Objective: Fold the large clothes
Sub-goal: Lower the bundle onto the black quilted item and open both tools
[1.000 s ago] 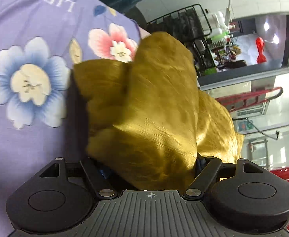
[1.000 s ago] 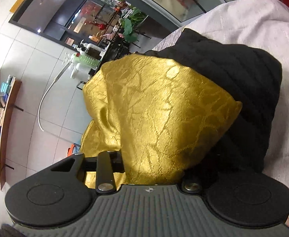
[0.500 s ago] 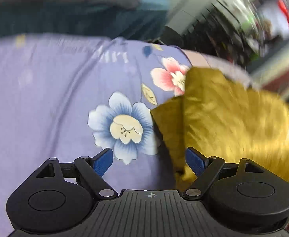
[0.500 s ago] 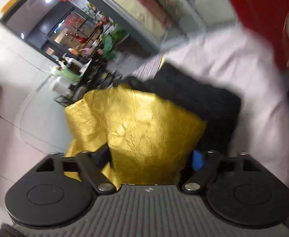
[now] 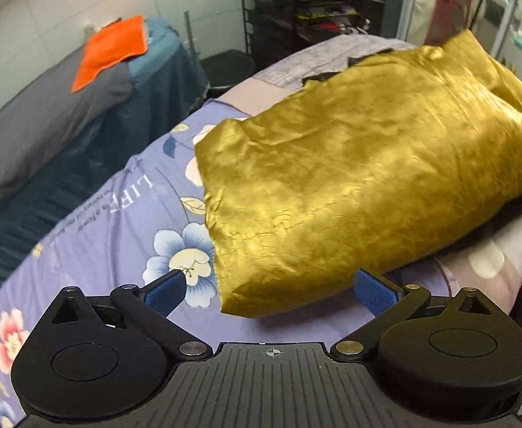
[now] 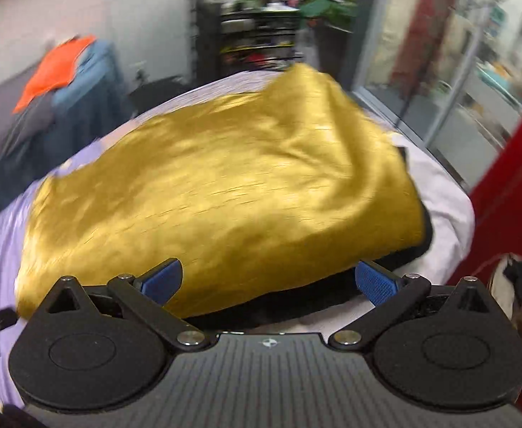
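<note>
**Gold garment let go on the bed, both sets of fingers clear**

On the left, the left gripper (image 5: 271, 290) hangs above the flowered purple sheet (image 5: 111, 235), its blue fingers (image 5: 164, 290) spread wide with nothing between them. The gold garment (image 5: 360, 192) lies just ahead as a bulky folded bundle on the bed, black fabric (image 6: 414, 246) showing under its right edge. On the right, the right gripper (image 6: 269, 281) is opening its fingers to full width; the garment's near edge sits ahead of them, unpinched.

To finish this release well, I judge both grippers should lift straight off without snagging the slippery cloth, then press the puffed top flat so the fold holds.

Counted: one gold garment, two grippers, one orange cloth (image 5: 109, 50) on the neighbouring grey bed (image 5: 36, 121), one black wire rack (image 5: 314, 10).
</note>
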